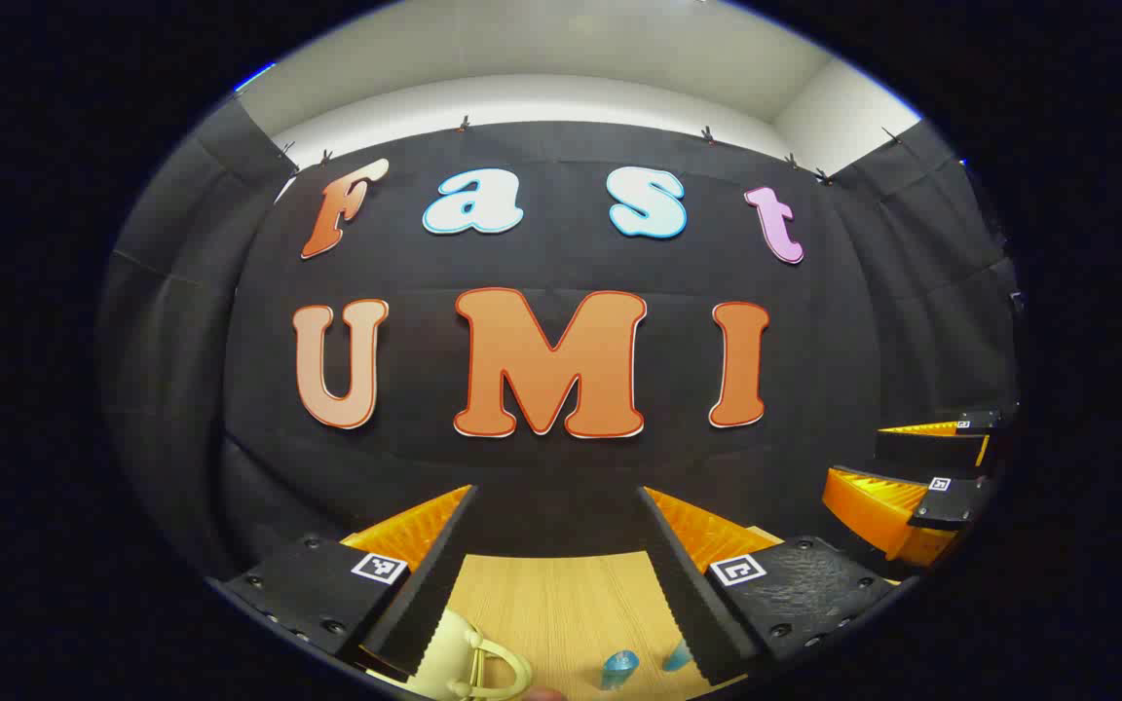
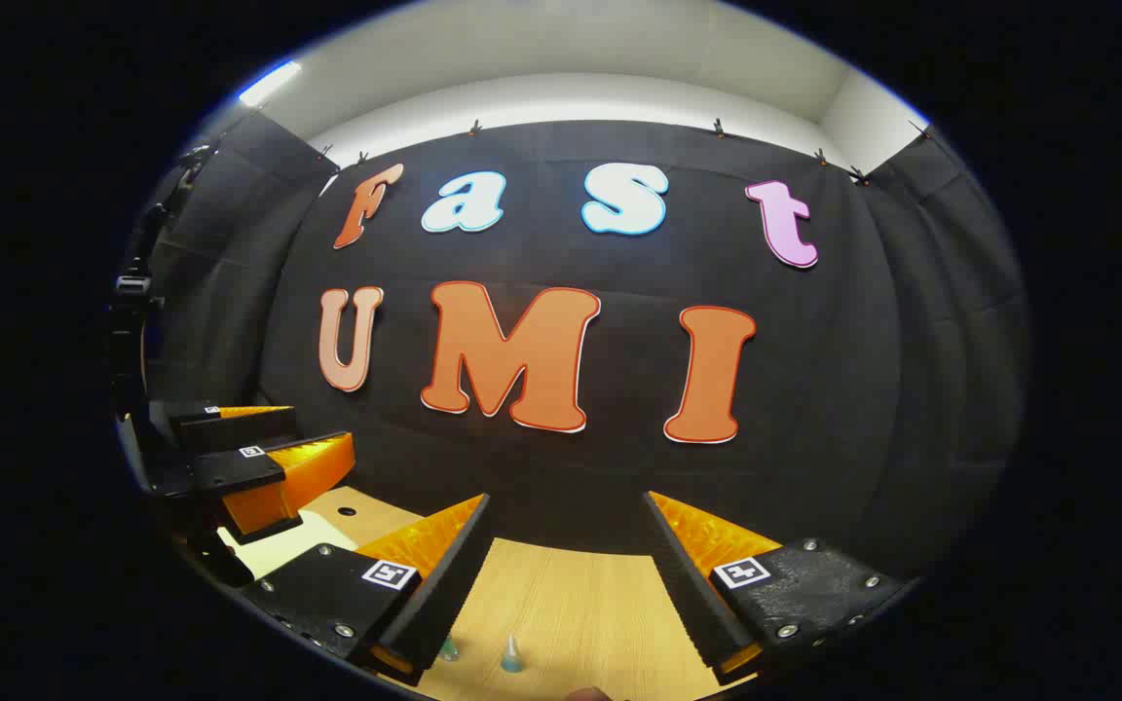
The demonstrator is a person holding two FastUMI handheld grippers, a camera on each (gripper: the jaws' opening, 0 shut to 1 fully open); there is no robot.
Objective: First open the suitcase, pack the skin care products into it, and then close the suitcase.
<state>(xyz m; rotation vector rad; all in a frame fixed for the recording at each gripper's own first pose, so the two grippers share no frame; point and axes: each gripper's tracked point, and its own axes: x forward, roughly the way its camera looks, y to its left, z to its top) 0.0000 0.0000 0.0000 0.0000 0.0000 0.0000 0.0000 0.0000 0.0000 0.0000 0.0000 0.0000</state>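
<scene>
My left gripper [image 1: 556, 497] is held level and open, with nothing between its fingers. Below it, at the bottom edge of the left gripper view, lies the cream suitcase [image 1: 449, 647] with its looped handle [image 1: 503, 662]. Two blue skin care bottle tops [image 1: 619, 670] [image 1: 678, 654] poke up just right of it. My right gripper [image 2: 569, 498] is open too and holds nothing. Two small bottle tips [image 2: 511, 654] [image 2: 449, 647] stand on the table under it. A pale corner of the suitcase [image 2: 279, 545] shows to its left. The lower parts of the suitcase and bottles are cut off.
The light wooden table [image 1: 561, 604] runs up to the black cloth wall [image 1: 561, 467] straight ahead. The right gripper [image 1: 858, 458] hovers at the right of the left gripper view. The left gripper [image 2: 322, 433] hovers at the left of the right gripper view.
</scene>
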